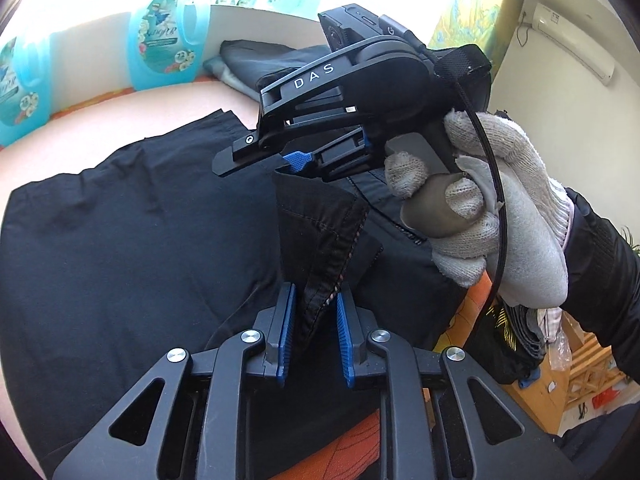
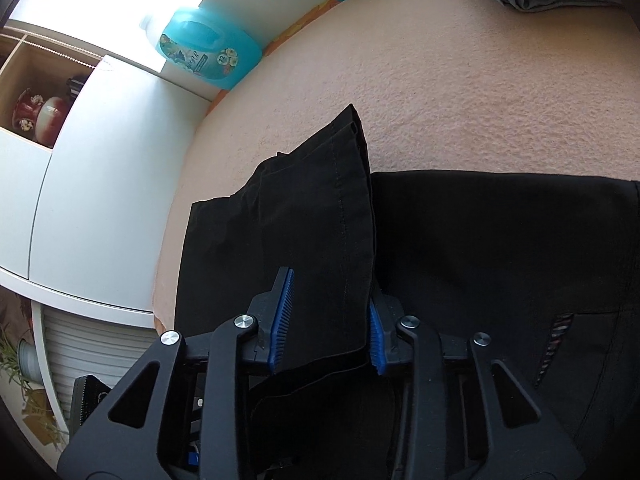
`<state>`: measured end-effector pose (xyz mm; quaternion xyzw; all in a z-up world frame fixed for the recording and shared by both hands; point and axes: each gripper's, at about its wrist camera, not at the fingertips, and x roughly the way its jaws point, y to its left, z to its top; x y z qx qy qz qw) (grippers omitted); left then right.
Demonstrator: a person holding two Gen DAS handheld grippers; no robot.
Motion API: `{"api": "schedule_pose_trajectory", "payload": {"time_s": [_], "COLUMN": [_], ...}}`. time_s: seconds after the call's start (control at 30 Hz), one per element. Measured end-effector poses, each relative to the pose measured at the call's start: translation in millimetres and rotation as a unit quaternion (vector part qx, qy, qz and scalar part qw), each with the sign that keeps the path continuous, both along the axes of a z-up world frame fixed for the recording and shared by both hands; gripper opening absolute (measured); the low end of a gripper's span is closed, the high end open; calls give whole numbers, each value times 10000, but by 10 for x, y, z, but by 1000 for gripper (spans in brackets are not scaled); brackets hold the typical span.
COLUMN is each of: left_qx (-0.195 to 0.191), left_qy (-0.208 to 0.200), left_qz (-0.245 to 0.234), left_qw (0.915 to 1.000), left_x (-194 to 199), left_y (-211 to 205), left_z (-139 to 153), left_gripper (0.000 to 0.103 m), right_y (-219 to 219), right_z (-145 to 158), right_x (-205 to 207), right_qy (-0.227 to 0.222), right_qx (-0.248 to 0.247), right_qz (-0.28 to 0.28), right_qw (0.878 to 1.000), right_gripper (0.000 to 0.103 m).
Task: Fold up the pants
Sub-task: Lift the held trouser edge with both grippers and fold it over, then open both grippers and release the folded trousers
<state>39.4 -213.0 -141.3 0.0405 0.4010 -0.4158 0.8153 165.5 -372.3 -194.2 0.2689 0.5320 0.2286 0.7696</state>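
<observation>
Black pants (image 1: 120,240) lie spread on a pink textured cover (image 2: 480,80). My left gripper (image 1: 316,312) has a raised fold of the pants' edge between its blue pads (image 1: 286,320), held above the rest. My right gripper (image 2: 330,320) holds another black fold of the pants (image 2: 320,220) between its blue pads, lifted off the surface. In the left wrist view the right gripper (image 1: 288,162) is seen from the side in a white gloved hand (image 1: 500,208), just beyond the left one, gripping the same raised edge.
Blue detergent bottles (image 1: 164,40) stand along the far edge by the window. A pile of folded dark clothes (image 1: 256,64) lies at the back. A white cabinet (image 2: 100,180) stands to the left of the surface. Wooden crates and clutter (image 1: 580,372) are on the floor to the right.
</observation>
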Motion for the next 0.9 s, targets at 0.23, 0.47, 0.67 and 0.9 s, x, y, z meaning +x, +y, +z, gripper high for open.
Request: {"api": "schedule_pose_trajectory", "payload": {"time_s": [0.23, 0.47, 0.67, 0.9], "left_qx": [-404, -423, -526, -352], "left_qy": [114, -344, -22, 185], "left_qz": [138, 938, 1329, 1405], "left_qw": [9990, 9941, 9897, 9893], "left_x": [-86, -48, 143, 234], "left_y": [271, 916, 1171, 1171], "left_z": [185, 411, 282, 82], "left_gripper": [41, 44, 44, 44], "right_y": [-41, -329, -359, -288], "right_z": [234, 481, 215, 26], "right_x": [-179, -419, -305, -265], "right_qy": [-309, -610, -332, -278], "right_qx": [-276, -88, -348, -233], "right_qz": [-64, -329, -299, 98], "right_qw": [9991, 9976, 9984, 9993], "right_gripper": [6, 5, 43, 45]}}
